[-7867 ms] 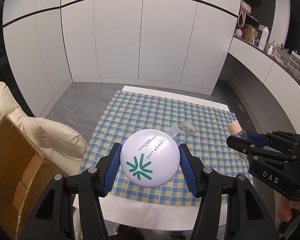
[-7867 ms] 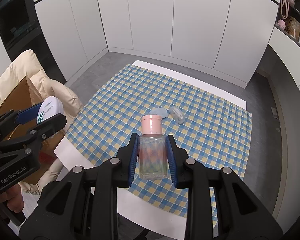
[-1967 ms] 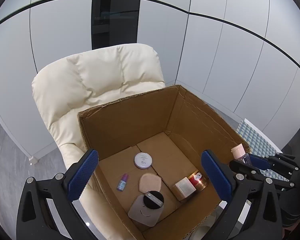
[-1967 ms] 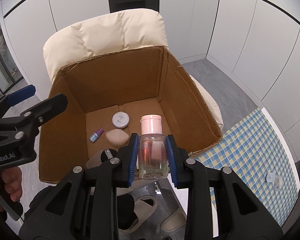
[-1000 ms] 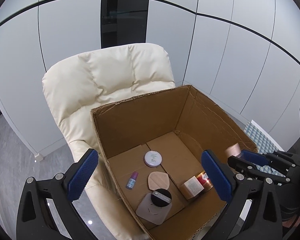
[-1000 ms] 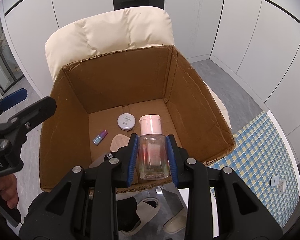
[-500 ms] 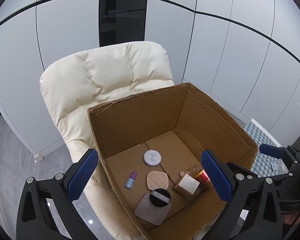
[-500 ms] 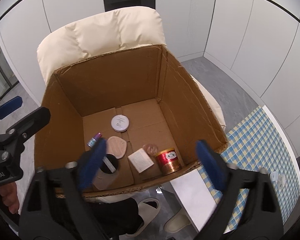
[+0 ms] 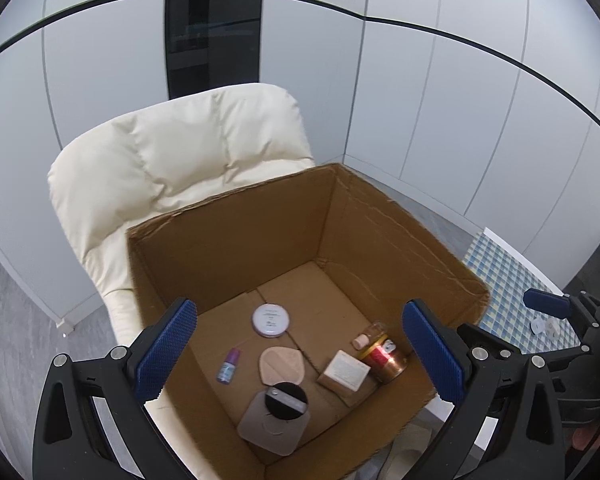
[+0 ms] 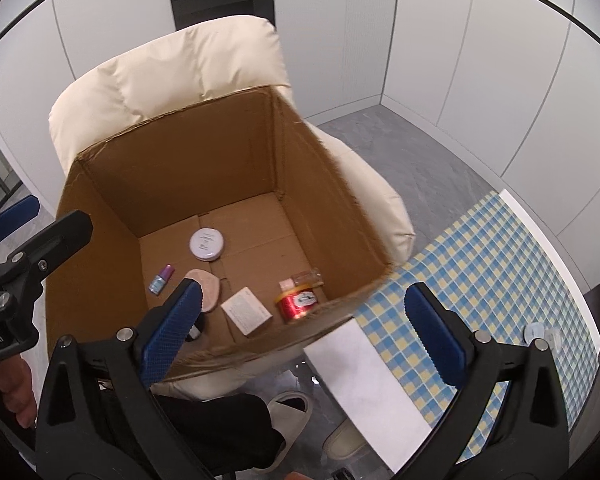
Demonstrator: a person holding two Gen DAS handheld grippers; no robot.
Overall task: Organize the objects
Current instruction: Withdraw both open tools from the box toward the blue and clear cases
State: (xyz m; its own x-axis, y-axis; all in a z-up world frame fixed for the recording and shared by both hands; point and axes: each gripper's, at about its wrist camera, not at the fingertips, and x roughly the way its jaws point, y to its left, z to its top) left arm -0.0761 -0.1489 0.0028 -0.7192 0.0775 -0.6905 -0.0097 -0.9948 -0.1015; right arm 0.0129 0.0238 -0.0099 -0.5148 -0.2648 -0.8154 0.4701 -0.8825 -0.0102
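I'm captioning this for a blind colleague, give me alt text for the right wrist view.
An open right gripper hangs empty above a cardboard box on a cream armchair. In the box lie a clear bottle, red tin and white compact.

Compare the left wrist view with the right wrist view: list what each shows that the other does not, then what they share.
Only the left wrist view: the black puff on a grey pouch at the box's near edge, shown whole.

Only the right wrist view: slippers on the floor and a hand on the left gripper's handle.

Both: the cardboard box on the cream chair, holding the round compact, red can, white carton and pink-capped bottle, plus both open, empty grippers.
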